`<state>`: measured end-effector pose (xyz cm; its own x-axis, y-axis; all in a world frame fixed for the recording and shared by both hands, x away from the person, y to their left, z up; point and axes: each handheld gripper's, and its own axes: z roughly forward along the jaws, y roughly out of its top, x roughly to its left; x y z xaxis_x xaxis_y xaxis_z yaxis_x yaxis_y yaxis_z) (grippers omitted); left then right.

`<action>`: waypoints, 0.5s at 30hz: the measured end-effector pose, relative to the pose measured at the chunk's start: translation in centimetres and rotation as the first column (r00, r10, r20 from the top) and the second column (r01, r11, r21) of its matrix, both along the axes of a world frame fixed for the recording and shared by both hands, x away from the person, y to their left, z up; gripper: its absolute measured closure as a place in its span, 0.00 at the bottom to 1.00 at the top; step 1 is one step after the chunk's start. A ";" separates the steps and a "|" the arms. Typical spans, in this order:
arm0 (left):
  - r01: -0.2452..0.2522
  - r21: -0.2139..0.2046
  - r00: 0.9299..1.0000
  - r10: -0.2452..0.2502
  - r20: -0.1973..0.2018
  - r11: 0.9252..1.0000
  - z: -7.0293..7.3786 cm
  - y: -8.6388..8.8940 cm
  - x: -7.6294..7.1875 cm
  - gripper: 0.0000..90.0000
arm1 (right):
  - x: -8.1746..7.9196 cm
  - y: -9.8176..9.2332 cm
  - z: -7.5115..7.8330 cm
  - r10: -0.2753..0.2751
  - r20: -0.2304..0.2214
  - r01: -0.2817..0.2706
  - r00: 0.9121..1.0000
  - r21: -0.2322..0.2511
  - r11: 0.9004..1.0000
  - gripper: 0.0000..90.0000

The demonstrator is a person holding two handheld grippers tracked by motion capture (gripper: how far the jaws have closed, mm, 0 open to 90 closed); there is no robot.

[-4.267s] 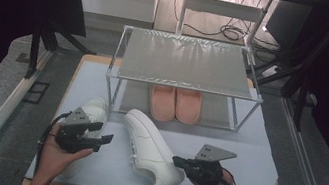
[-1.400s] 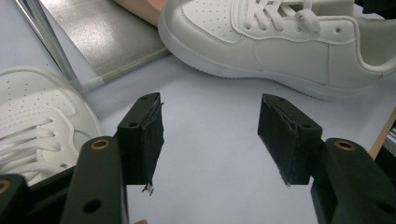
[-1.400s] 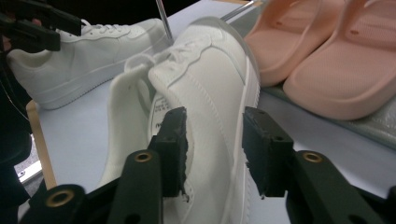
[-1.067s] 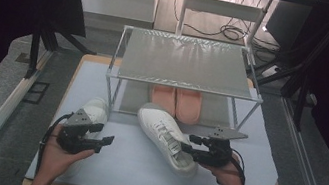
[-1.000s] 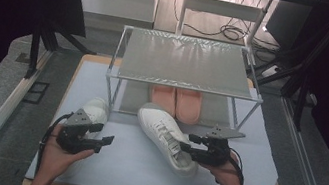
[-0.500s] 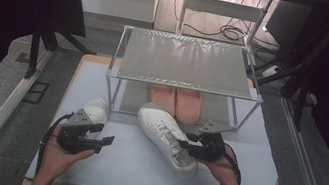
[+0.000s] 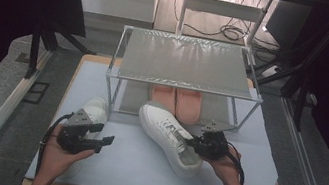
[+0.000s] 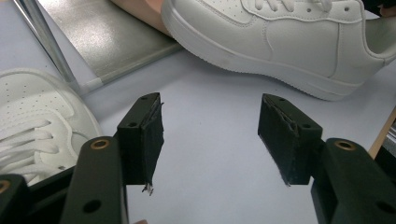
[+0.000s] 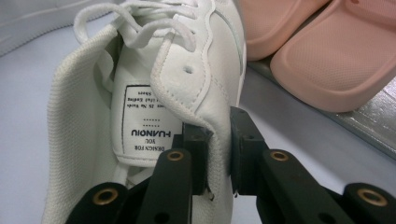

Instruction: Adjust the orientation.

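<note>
The white sneaker (image 7: 169, 138) in front of the rack (image 7: 185, 61) now has its collar pinched by the right gripper (image 9: 216, 154), whose jaws have just been closing on it; so it looks ready to lift; the left gripper (image 8: 210, 135), beside the other sneaker (image 7: 93, 111) at the rack's left leg, gapes empty.

Both grippers are black. The left gripper (image 7: 102, 141) carries a grey three-cornered plate (image 7: 80, 118) on top, and a black cable (image 7: 50, 130) loops from its rear past the hand (image 7: 59, 155). The right gripper (image 7: 193, 143) bears a like plate (image 7: 214, 126), its cable (image 7: 237, 161) trailing back over the right hand (image 7: 224, 166). Up close, the jaw arms are glossy black bars with brass-ringed screw holes (image 8: 100, 143) and plain bores; the pads (image 8: 148, 135) are matt black blocks with frayed edges. Both forearms are bare of sleeves.
</note>
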<state>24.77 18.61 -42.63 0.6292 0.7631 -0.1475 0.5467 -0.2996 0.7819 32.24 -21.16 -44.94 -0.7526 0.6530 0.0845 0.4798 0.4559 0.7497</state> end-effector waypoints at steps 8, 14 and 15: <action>-0.008 -0.005 1.000 0.008 0.004 1.000 0.1 0.2 0.0 0.45 | -0.1 -0.5 0.0 0.012 0.008 -0.012 1.000 0.087 0.996 0.91; -0.007 -0.005 1.000 0.007 0.007 1.000 0.1 0.2 0.0 0.45 | -0.8 -0.4 0.5 0.068 -0.001 -0.067 0.998 0.144 0.987 0.92; -0.007 -0.004 1.000 0.007 0.007 1.000 0.1 0.2 0.0 0.45 | -1.0 -0.3 0.5 0.077 -0.001 -0.076 0.997 0.152 0.986 0.92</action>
